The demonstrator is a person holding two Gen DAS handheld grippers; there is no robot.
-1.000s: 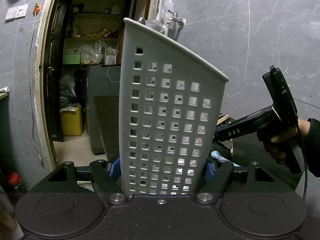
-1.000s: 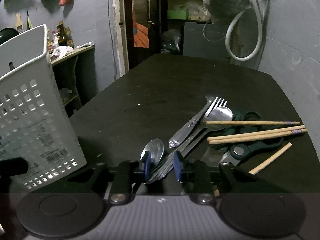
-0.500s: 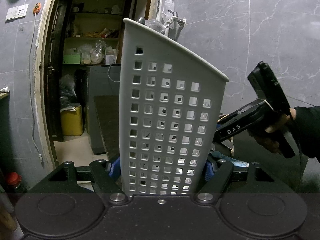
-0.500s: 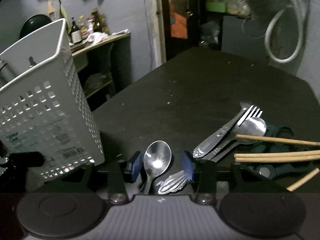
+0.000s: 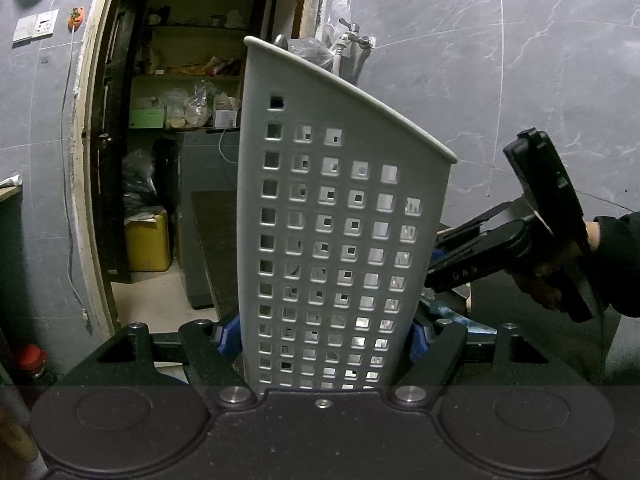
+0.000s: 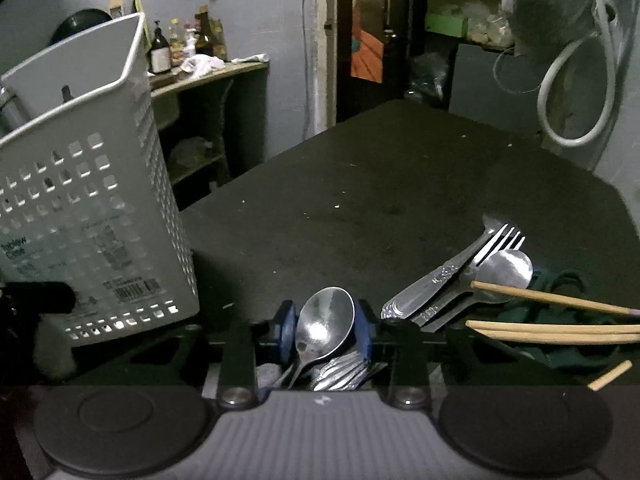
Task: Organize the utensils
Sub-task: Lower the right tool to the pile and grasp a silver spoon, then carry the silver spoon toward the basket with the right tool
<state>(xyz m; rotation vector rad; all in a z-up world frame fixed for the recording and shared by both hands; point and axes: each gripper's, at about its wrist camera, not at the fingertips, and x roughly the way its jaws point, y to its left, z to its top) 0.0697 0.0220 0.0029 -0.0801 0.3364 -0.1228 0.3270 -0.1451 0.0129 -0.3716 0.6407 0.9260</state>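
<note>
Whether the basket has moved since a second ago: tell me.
No. The basket sits where it did against the doorframe behind, clamped in the left gripper.

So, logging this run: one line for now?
left gripper: shut on basket | right gripper: closing around spoon | table: more utensils

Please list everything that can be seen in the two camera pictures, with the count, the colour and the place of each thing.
basket: one, white, perforated, upright at the table's left edge, clamped by the left gripper.
spoon: one, silver, between the right gripper's pads, bowl up.
loose cutlery: a fork, a spoon and other pieces, count unclear, silver, piled on the table's right.
chopsticks: about four, wooden, across that pile.
scissors: one pair, dark green, under the chopsticks.
table: one, black.
left gripper: black, blue pads, shut on the basket.
right gripper: black, blue pads, jaws just closing around the spoon.
</note>
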